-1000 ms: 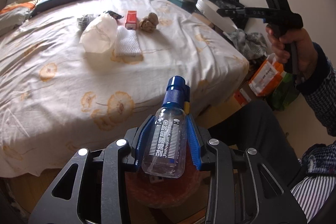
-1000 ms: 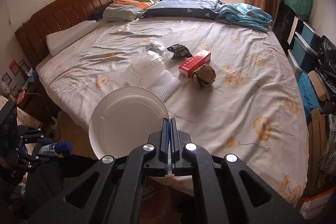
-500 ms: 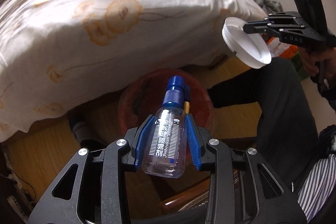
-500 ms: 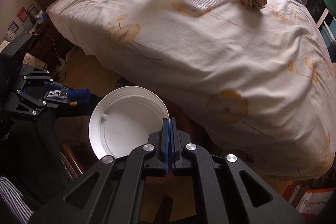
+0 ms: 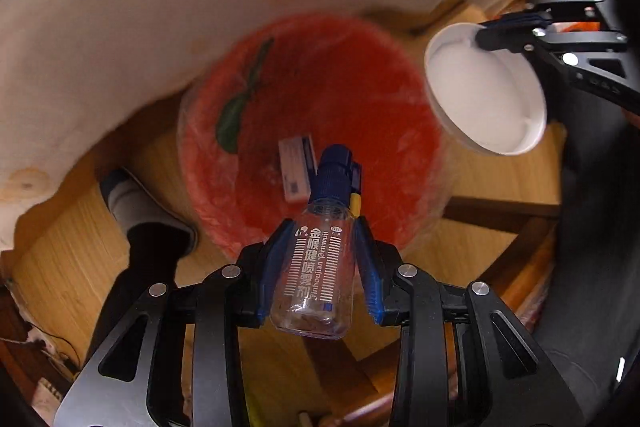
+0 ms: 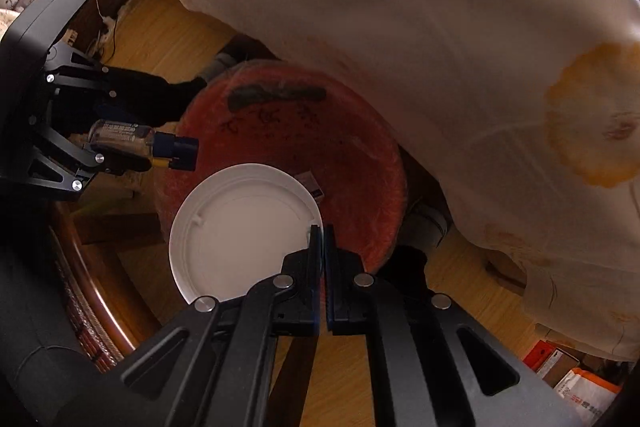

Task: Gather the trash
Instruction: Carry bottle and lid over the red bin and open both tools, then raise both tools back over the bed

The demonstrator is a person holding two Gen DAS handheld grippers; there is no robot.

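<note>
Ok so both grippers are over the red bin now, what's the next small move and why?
Probably open the left gripper and let the spray bottle drop: its blue cap already points down into the red bin, where a small box lies. The right gripper pinches the white lid over the rim; release it next.

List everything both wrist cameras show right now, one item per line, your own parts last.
Red round plastic bin: one, red, on the wooden floor beside the bed.
Small white-and-blue carton: one, inside the bin.
Clear spray bottle with blue cap: one, clamped in the left gripper, cap over the bin.
White round plastic lid: one, pinched at its rim by the right gripper, over the bin's edge.
Cream floral bedsheet: one, hanging above the bin.
Wooden floor: tan.
Orange-and-white bag: one, far corner of the right view.
Foot in a dark sock: one, beside the bin.
Left gripper: black, blue pads.
Right gripper: black, shut.
</note>
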